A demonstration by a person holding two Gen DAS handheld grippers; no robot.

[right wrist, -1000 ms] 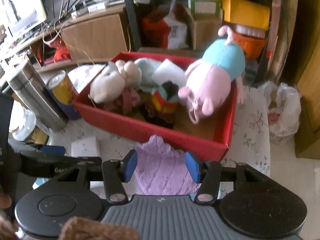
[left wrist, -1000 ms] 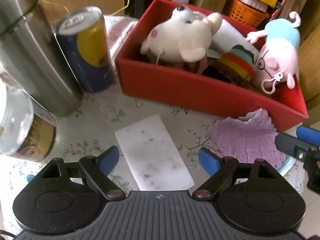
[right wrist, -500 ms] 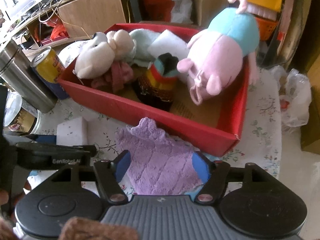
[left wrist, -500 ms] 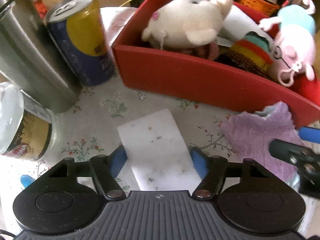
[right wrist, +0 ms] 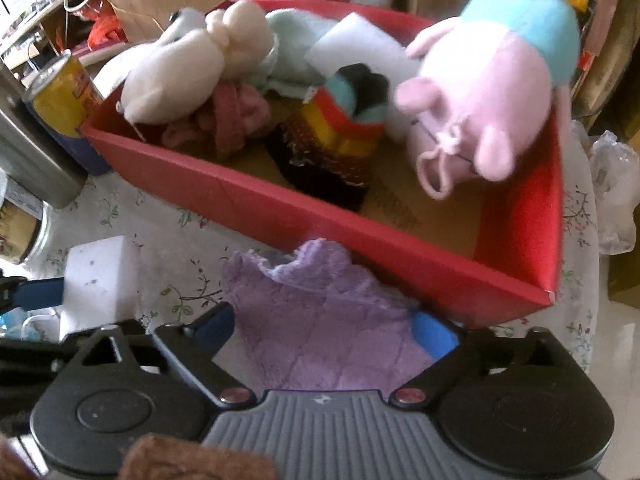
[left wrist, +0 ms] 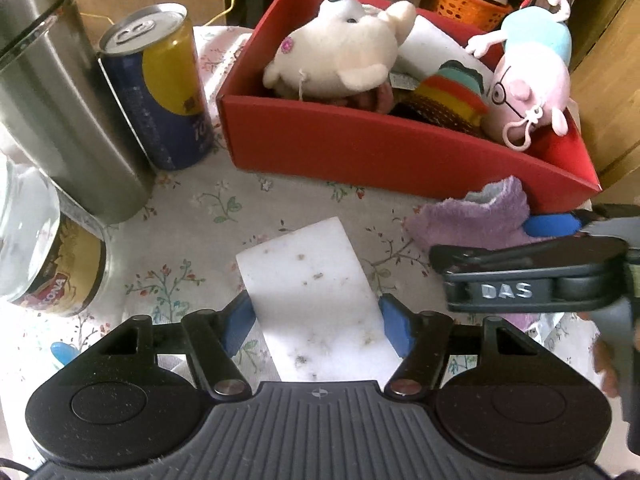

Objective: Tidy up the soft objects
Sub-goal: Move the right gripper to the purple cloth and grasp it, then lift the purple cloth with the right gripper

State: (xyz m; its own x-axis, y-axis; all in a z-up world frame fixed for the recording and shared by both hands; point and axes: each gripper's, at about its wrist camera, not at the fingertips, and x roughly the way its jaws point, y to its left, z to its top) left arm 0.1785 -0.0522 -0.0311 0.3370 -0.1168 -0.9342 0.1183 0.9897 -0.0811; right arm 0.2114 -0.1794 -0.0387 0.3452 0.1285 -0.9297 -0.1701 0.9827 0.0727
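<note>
Left wrist view shows the white sponge lying flat on the floral worktop, its near half between the blue pads of the left tool, which are clenched against its two long sides. Just right of that tool, the purple cloth lies crumpled on the worktop with the right tool reaching over it.

Right wrist view has the purple cloth spread between the pads of the right tool. Its jaws have just been opening and now stand wide and released, one pad at each edge of the cloth without squeezing it.

Straight ahead of both tools, touching the cloth's far edge, sits the red box. It holds a cream plush animal at the left over a pink knitted piece, a pale green cloth and another white sponge at the back, a striped knitted item in the middle, and a pink pig plush at the right.

Left of the box stand a yellow and blue can, a steel flask and a glass jar.
</note>
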